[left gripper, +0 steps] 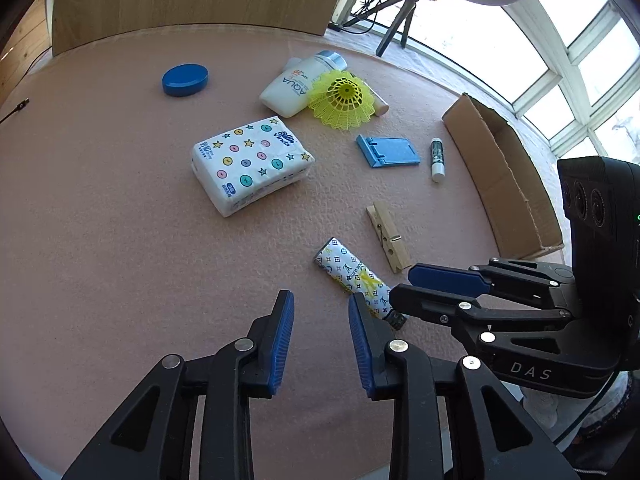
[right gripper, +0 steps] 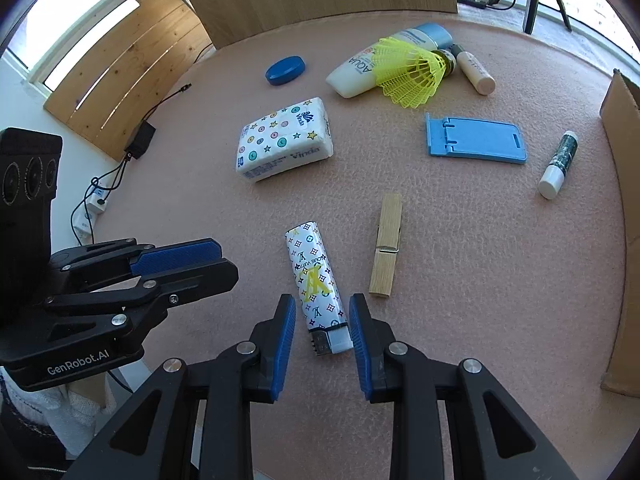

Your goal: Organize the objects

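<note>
A patterned white lighter (right gripper: 316, 280) lies on the pink table cover. My right gripper (right gripper: 322, 320) stands over its near end with one finger on each side. A gap shows beside the left pad, so the jaws are open. My left gripper (left gripper: 321, 320) is open with nothing between its fingers, just left of the lighter (left gripper: 352, 276). Each gripper shows in the other's view: the right gripper (left gripper: 402, 284) over the lighter's end, the left gripper (right gripper: 228, 262) at the table's left edge.
Wooden clothespin (right gripper: 386, 246), tissue pack (right gripper: 284, 146), blue phone stand (right gripper: 476, 140), lip balm (right gripper: 558, 164), blue lid (right gripper: 285, 70), sunscreen bottle (right gripper: 356, 72) and yellow shuttlecock (right gripper: 412, 72) lie farther back. An open cardboard box (left gripper: 504, 172) stands at the right.
</note>
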Available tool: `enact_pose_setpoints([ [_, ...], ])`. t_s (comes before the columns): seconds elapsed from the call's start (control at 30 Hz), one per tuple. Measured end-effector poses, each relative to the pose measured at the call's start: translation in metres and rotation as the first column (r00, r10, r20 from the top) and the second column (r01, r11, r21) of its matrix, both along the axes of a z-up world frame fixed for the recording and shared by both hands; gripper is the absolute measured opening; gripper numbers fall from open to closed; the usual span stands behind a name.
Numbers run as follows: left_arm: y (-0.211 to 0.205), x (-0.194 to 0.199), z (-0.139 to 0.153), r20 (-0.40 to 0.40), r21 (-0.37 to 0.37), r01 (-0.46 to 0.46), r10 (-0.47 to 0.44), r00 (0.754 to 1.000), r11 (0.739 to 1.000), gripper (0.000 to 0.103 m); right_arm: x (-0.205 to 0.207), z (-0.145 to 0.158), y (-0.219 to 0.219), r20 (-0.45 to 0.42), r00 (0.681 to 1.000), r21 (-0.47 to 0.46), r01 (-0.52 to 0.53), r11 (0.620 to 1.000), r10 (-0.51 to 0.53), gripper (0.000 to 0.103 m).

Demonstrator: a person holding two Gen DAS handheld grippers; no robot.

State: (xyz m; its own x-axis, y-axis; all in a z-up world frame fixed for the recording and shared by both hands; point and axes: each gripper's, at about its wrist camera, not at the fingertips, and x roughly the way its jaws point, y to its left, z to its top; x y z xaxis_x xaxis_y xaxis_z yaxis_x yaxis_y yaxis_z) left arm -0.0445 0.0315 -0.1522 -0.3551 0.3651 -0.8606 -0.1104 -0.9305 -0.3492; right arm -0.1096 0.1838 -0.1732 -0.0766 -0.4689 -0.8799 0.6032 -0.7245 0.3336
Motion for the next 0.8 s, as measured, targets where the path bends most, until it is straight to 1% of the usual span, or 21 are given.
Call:
enact_pose_setpoints([
  [0.13,0.015,-0.005,-0.007,0.025,0.013,-0.001,0.001,1.0,1.0,0.043,-0.016,0.009,0.017,-0.045,0.996,0.012,0.08,0.997,-0.08,0.025],
  [0.2,0.022,-0.009,-0.01,0.033,0.016,-0.004,0.003,0.999,1.0,0.044,-0.026,0.008,0.02,-0.058,0.992,0.041,0.113,0.993,-0.111,0.025],
  [0.33,0.035,-0.016,-0.014,0.04,-0.002,-0.006,0.006,0.999,1.0,0.046,-0.041,0.002,0.019,-0.048,0.991,0.042,0.129,0.991,-0.127,0.025],
  [0.4,0.04,-0.02,-0.015,0.038,-0.026,-0.009,0.01,0.999,1.0,0.048,-0.046,0.0,0.016,-0.029,0.992,0.029,0.127,0.991,-0.126,0.025],
  [0.6,0.057,-0.024,-0.021,0.047,-0.106,0.004,0.001,0.999,0.994,0.049,-0.047,-0.003,0.001,-0.026,0.997,0.033,0.077,0.997,-0.076,0.025],
  [0.67,0.06,-0.025,-0.024,0.05,-0.13,0.003,0.004,0.999,0.992,0.049,-0.047,-0.004,-0.003,-0.029,0.998,0.045,0.064,0.997,-0.062,0.025],
  [0.8,0.064,-0.026,-0.025,0.029,-0.167,0.007,-0.003,1.0,0.986,0.05,-0.047,-0.012,-0.008,-0.023,0.998,0.073,0.053,0.996,-0.052,0.025],
])
